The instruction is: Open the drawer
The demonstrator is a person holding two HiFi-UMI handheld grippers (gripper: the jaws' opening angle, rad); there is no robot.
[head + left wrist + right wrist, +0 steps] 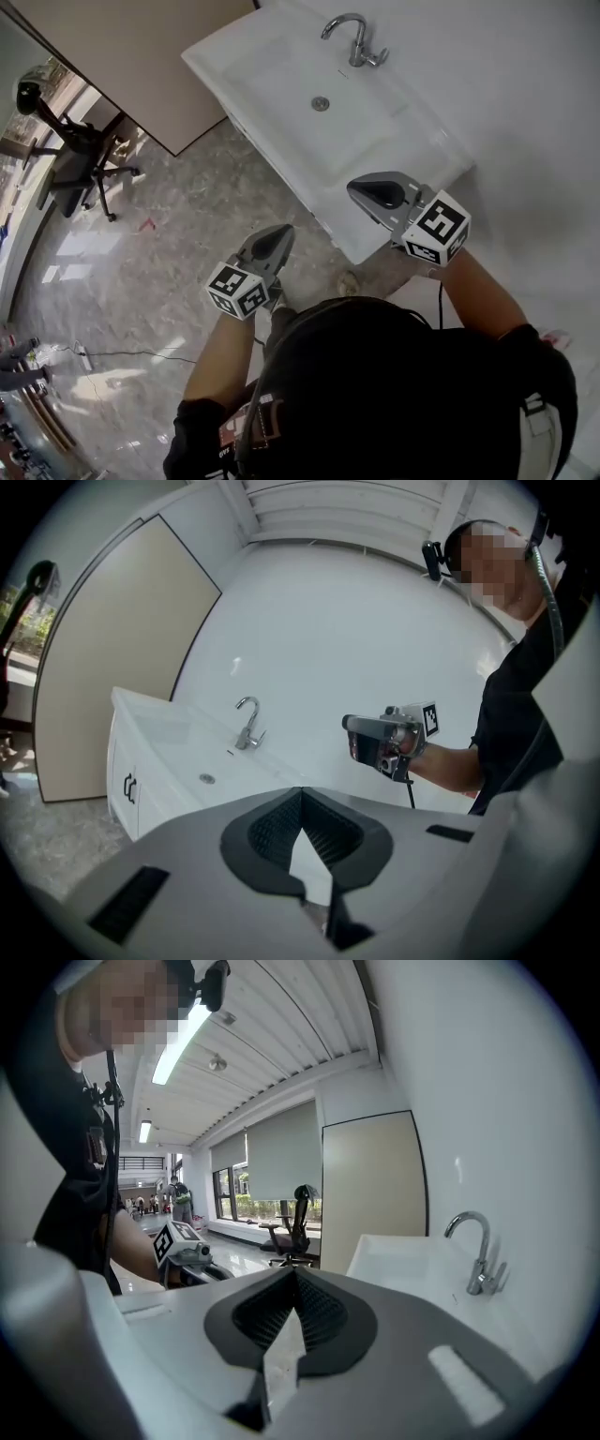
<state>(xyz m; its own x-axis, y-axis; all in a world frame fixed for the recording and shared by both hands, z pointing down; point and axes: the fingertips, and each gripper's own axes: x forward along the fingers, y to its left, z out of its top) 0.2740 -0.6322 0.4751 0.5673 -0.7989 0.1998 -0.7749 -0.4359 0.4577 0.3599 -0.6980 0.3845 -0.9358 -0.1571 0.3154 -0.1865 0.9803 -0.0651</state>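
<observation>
A white vanity (281,112) with a basin and a chrome faucet (354,42) stands against the wall. In the left gripper view its front (117,761) carries a black handle (129,787); the drawer front itself is hidden in the head view. My left gripper (285,231) hovers over the floor just off the vanity's near corner, jaws shut and empty. My right gripper (356,188) hangs above the vanity's near right edge, also shut with nothing in it. Each gripper shows in the other's view: the right gripper (361,738) and the left gripper (192,1258).
A beige panel (122,56) stands to the left of the vanity on a marbled floor (178,216). A black office chair (80,155) is farther left, with a cable (122,353) on the floor. The white wall (525,84) runs behind the faucet.
</observation>
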